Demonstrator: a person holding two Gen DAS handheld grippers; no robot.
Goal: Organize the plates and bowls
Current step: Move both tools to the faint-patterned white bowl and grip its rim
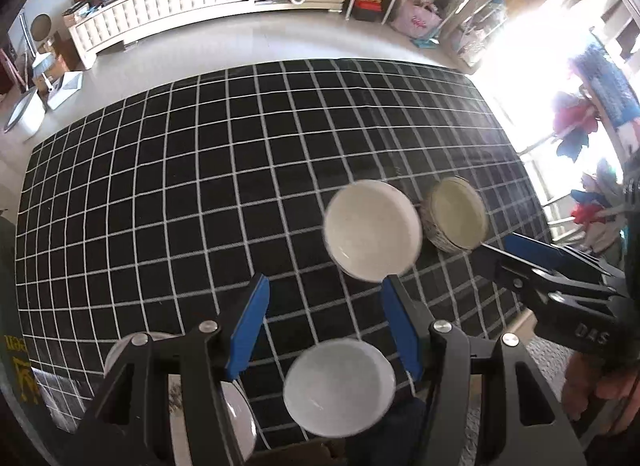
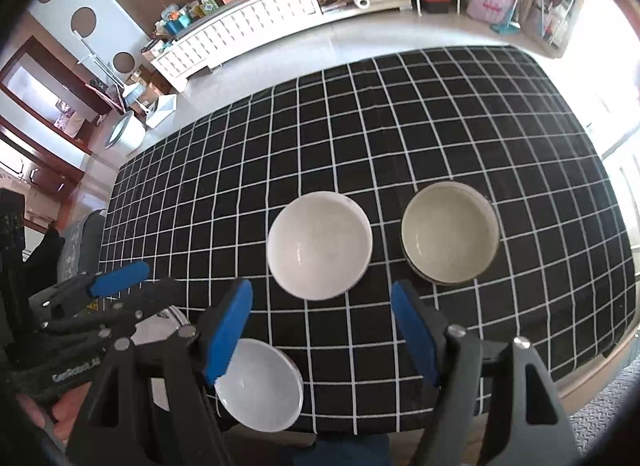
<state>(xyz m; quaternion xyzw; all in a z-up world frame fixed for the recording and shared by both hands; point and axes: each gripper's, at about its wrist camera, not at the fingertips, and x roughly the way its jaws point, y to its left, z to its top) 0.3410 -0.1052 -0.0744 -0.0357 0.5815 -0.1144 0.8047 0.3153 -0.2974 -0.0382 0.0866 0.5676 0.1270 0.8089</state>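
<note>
A white bowl [image 1: 372,229] [image 2: 319,245] stands mid-table on the black checked cloth [image 1: 200,185]. To its right stands a greenish bowl with a patterned outside [image 1: 456,213] [image 2: 450,231]. A smaller white bowl [image 1: 339,388] [image 2: 260,384] sits at the near edge. A plate [image 1: 240,426] [image 2: 168,330] lies at the near left, mostly hidden by the grippers. My left gripper [image 1: 324,322] is open and empty above the small white bowl. My right gripper [image 2: 322,330] is open and empty, hovering before the two bowls; it also shows in the left wrist view [image 1: 520,262].
The table's near edge [image 2: 600,366] and right edge are close. Beyond the table are a long white cabinet [image 1: 180,5] with clutter on top, shelves and bags on the floor. The left gripper shows at the right wrist view's left side [image 2: 116,278].
</note>
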